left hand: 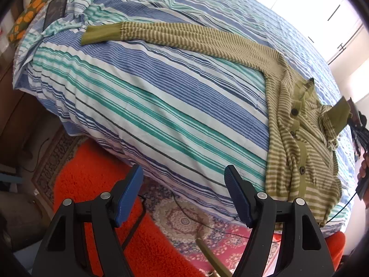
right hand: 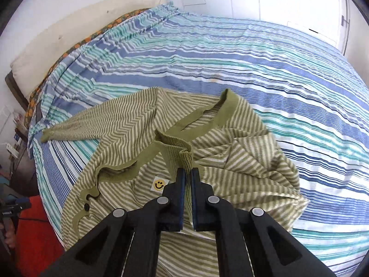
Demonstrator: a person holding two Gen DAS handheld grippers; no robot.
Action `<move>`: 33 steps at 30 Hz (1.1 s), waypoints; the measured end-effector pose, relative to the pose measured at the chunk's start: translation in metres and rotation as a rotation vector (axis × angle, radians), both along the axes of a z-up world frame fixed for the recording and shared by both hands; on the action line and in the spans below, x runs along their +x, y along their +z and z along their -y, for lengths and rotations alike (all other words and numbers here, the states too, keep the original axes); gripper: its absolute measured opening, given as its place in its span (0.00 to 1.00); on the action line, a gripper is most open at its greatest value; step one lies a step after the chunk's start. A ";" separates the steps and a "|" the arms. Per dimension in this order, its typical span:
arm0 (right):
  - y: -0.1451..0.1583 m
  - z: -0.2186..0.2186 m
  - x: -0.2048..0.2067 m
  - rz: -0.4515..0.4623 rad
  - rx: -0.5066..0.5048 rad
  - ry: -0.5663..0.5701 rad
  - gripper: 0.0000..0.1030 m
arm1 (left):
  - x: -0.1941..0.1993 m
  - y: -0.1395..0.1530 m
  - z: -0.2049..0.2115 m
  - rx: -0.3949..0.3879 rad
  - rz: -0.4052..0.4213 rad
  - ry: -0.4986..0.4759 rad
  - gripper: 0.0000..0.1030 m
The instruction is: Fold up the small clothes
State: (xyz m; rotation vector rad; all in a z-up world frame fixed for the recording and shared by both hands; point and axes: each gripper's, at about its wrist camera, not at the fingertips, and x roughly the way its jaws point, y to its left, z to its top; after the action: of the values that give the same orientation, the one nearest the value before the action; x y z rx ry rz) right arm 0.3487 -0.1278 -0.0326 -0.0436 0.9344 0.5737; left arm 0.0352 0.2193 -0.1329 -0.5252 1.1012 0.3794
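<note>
A blue-striped bed (left hand: pixel 161 97) carried the green striped cardigan (right hand: pixel 138 143) near its edge. The right gripper (right hand: pixel 186 173) pinched its ribbed cuff (right hand: pixel 178 147); the left gripper (left hand: pixel 184 175) hung wide, empty, above the rug (left hand: pixel 92 184).

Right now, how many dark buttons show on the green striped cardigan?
2 clear dark buttons on the green striped cardigan: one near the collar, one near the hem. Folds may hide others.
</note>
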 end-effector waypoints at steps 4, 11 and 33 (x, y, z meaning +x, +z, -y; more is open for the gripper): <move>0.036 0.108 0.004 0.052 0.058 -0.221 0.05 | 0.008 -0.003 0.011 0.000 -0.033 -0.030 0.73; 0.072 0.315 0.025 0.134 0.127 -0.679 0.04 | 0.031 0.011 0.058 0.017 -0.047 -0.123 0.73; 0.074 0.586 0.054 0.155 -0.016 -1.120 0.01 | 0.093 0.028 0.254 0.044 -0.130 -0.570 0.73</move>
State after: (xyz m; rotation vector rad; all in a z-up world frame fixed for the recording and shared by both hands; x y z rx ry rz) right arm 0.4030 -0.7142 0.0410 0.3973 0.6737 -0.4707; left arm 0.1282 -0.0351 -0.1052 -0.1330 1.3097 -0.0627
